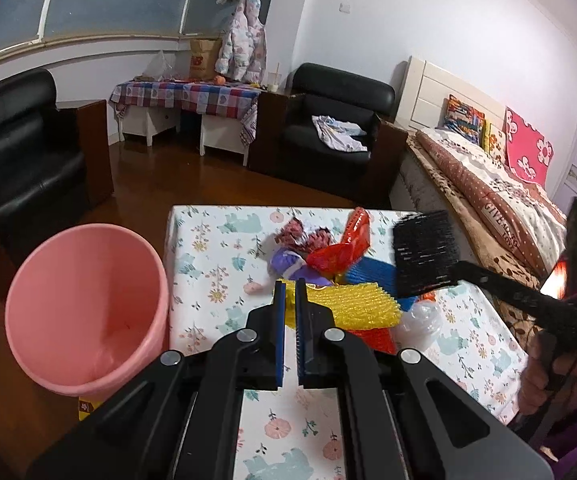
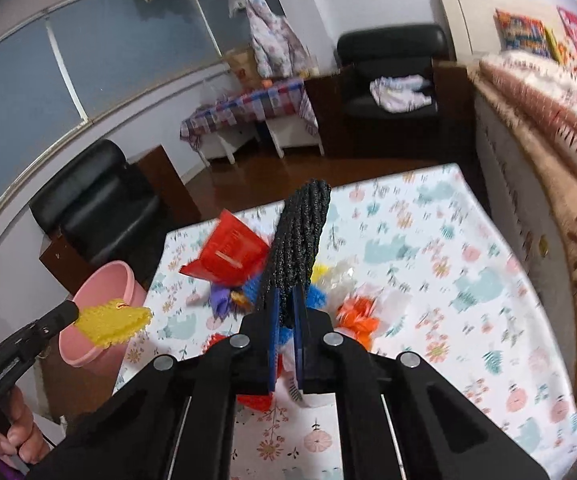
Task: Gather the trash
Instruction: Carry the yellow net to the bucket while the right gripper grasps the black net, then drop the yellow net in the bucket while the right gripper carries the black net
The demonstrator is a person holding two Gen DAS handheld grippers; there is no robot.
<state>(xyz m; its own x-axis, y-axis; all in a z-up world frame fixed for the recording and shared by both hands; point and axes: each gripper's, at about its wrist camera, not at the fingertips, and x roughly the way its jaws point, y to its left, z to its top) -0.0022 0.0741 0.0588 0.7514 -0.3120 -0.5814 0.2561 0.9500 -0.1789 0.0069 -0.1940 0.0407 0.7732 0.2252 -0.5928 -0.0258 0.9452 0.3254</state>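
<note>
Pink bin (image 1: 88, 312) looks empty; left gripper (image 2: 78, 314) clamps yellow mesh (image 2: 112, 322), right gripper (image 2: 286, 308) black mesh (image 2: 300, 236).

The left gripper (image 1: 290, 292) is holding its fingers (image 1: 279, 300) nearly together over the flowered worktop (image 1: 208, 264). Just beyond them a yellow bumpy sheet (image 1: 352, 304) is lying among red, blue and purple scraps. Right of the fingers the right gripper (image 1: 454, 274) is gripping a black textured sheet (image 1: 424, 252). A pink bin (image 1: 84, 304) is standing to their left.
</note>
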